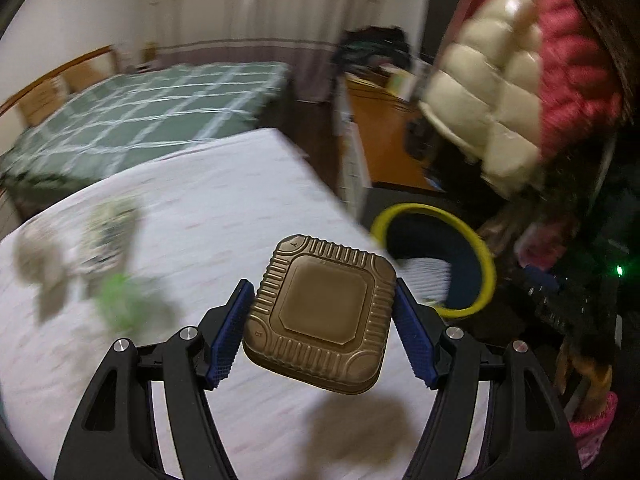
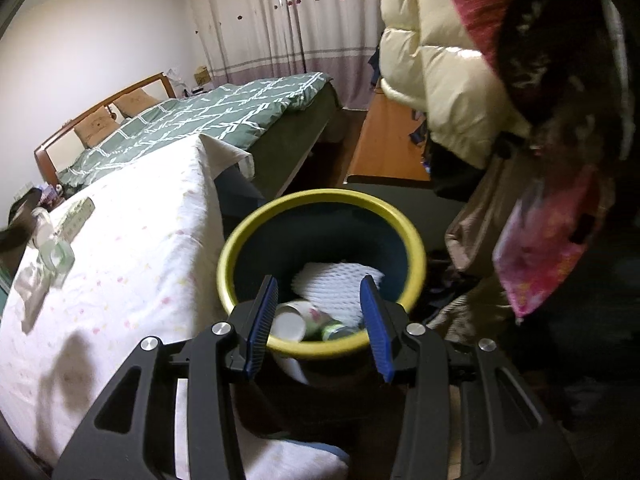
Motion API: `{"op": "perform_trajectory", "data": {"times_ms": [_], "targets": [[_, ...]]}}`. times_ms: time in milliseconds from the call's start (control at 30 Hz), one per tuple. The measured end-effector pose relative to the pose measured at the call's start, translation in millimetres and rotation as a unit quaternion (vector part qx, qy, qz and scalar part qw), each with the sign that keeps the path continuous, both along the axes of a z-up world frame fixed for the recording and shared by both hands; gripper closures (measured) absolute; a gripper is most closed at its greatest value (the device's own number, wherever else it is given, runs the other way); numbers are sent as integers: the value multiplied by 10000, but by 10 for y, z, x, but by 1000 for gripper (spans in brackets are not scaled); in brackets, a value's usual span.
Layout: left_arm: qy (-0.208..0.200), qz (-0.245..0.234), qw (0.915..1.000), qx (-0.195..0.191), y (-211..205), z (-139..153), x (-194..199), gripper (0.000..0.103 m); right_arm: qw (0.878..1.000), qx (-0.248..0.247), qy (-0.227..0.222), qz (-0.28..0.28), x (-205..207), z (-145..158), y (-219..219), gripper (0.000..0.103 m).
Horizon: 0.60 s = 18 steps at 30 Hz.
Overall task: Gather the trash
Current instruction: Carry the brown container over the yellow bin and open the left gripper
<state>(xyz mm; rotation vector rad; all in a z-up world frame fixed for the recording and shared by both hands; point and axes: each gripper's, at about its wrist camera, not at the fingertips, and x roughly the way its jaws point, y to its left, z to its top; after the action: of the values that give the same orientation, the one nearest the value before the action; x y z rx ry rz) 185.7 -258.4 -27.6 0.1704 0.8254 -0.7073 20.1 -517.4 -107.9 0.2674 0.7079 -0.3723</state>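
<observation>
Left gripper (image 1: 322, 322) clamping gold tray (image 1: 320, 314), tilted downward

Behind your work you see a bed with a green checked quilt (image 2: 208, 116), a wooden headboard (image 2: 100, 114), pale curtains (image 2: 288, 24), and a cream puffer jacket (image 2: 448, 80) hanging at the right.

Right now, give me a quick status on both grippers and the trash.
Left gripper clamped on gold foil tray, above the table. Right gripper open, empty, over yellow-rimmed bin. Bin mouth unobstructed.
</observation>
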Motion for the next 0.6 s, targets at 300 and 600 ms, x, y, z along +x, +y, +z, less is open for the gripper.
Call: {"op": "perform_trajectory", "data": {"times_ms": [300,600], "targets": [[339,-956,9946,233,-1598,-406,63,34,9993,199,57,-308,-365,-150,-303,60],[531,-1204,9896,575,-2337,-844,120,29,9982,413,99,-433,-481,-289,-450,60]]}}
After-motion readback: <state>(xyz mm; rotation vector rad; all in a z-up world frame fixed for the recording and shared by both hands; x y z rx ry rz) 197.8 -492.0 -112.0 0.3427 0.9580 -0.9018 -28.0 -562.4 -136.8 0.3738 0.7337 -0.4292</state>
